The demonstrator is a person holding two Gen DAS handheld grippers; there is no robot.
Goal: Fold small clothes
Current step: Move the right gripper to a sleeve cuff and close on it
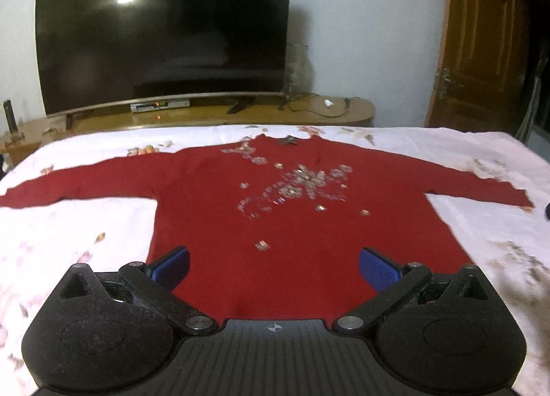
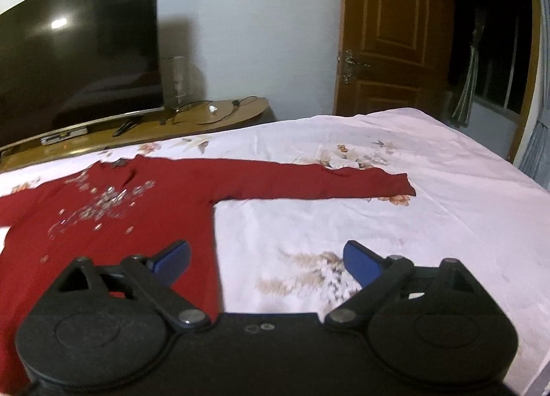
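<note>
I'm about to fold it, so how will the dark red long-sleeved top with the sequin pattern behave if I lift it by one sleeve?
The dark red long-sleeved top lies flat on the floral bedsheet, so it is probably floppy and would drape. Its right sleeve looks thin, likely light. The sequin patch may stiffen and weight the chest slightly.

The left black two-finger gripper with blue pads [image 1: 274,267] fills the bottom of its frame, its jaws spread wide and holding nothing. The right black two-finger gripper with blue pads [image 2: 266,260] sits likewise at the bottom of its frame, jaws wide apart and bare.
</note>
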